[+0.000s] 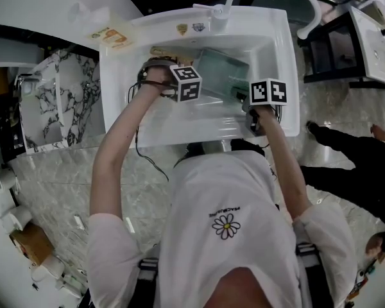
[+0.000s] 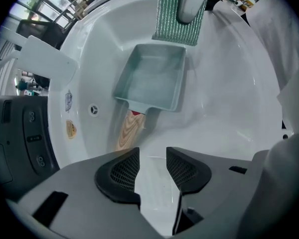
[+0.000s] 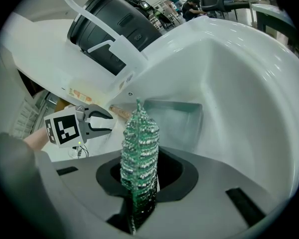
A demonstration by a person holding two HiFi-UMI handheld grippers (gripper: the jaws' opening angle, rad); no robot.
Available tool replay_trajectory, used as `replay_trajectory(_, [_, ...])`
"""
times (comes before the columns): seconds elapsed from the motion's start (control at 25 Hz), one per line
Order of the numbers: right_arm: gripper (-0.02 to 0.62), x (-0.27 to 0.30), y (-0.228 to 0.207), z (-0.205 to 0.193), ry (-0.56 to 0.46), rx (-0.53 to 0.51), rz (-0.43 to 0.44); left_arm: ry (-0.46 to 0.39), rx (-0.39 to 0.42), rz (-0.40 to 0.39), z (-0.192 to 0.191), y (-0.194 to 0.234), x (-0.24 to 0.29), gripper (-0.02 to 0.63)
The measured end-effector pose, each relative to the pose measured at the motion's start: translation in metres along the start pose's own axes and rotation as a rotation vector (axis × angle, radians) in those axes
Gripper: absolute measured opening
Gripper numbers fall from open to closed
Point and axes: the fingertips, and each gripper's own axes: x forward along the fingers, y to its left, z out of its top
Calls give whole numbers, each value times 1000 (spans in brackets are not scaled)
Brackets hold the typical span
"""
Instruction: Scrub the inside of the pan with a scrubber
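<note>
Left fingers: the two dark meshed pads [image 2: 123, 171] stand a moderate way apart, with only the sink's white floor showing between them; they hold nothing.
Left gripper: the left gripper [image 2: 152, 157] points steeply down into the sink's left part, above the near end of the pan's handle and clear of it.
Right fingers: closed tight on the scrubber, which fills the gap between them.
Scrubber: a green, glittery mesh scrubber [image 3: 139, 143], pinched at its lower end and standing up out of the jaws as a narrow folded strip.
Right gripper: the right gripper [image 3: 139, 183] slants down into the sink's right part; from the left gripper view the scrubber hangs at the pan's far edge, and whether it touches the pan cannot be told.
Pan: a rectangular grey-green pan [image 2: 152, 78] lies open side up on the sink's floor, near the middle, its inside bare.
Handle: the wooden handle [image 2: 127, 131] runs from the pan towards the sink's left wall, resting on the floor.
Sink: a white sink [image 2: 229, 98] with rounded walls; a small round overflow hole [image 2: 93, 110] sits in the left wall, just beside the handle.
Person: bare forearms reach in over the sink's front rim; a white shirt with a daisy print [image 1: 226, 226] shows below that rim in the head view.
</note>
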Motion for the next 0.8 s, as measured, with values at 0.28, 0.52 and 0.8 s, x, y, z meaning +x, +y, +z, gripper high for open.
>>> replay_trajectory(0.28, [63,-17,11,30,-92,-69,-25,-207,-190,72,29,36,-51,175])
replay_trajectory(0.52, [63,-63,48,87,-294,-260,-95,-594,-548,206,49,91,-159,146])
replay_trajectory(0.8, [63,-123,114,122,-593,-573,-139,-1071,-1119,408,17,91,-276,21])
